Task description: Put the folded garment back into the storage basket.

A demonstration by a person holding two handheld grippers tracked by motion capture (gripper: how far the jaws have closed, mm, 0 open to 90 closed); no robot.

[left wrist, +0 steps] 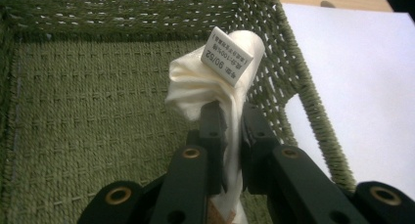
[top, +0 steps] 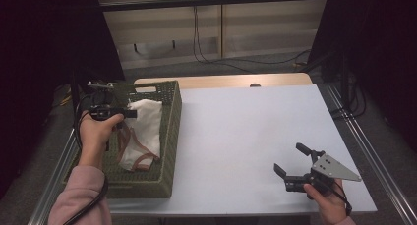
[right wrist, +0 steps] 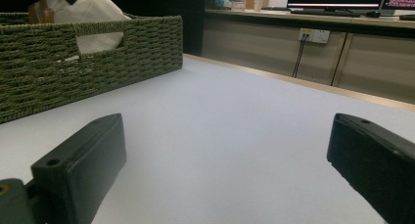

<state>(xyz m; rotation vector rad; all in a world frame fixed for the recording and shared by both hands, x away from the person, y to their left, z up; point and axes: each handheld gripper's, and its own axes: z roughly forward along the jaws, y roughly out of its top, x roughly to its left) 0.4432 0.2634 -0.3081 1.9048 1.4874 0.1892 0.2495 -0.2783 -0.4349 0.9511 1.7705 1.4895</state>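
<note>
A cream-white garment with brown trim hangs over the inside of a green woven basket at the table's left. My left gripper is shut on a bunched fold of it. In the left gripper view the cloth rises between the closed jaws, with a white size label on top. My right gripper stands open low over the white tabletop at the front right, nothing between its fingers. From there the basket and the garment lie far off to the left.
The white tabletop stretches between the basket and the right gripper. A wooden strip runs along the table's far edge. Metal rails flank the table. Cables hang down the back wall.
</note>
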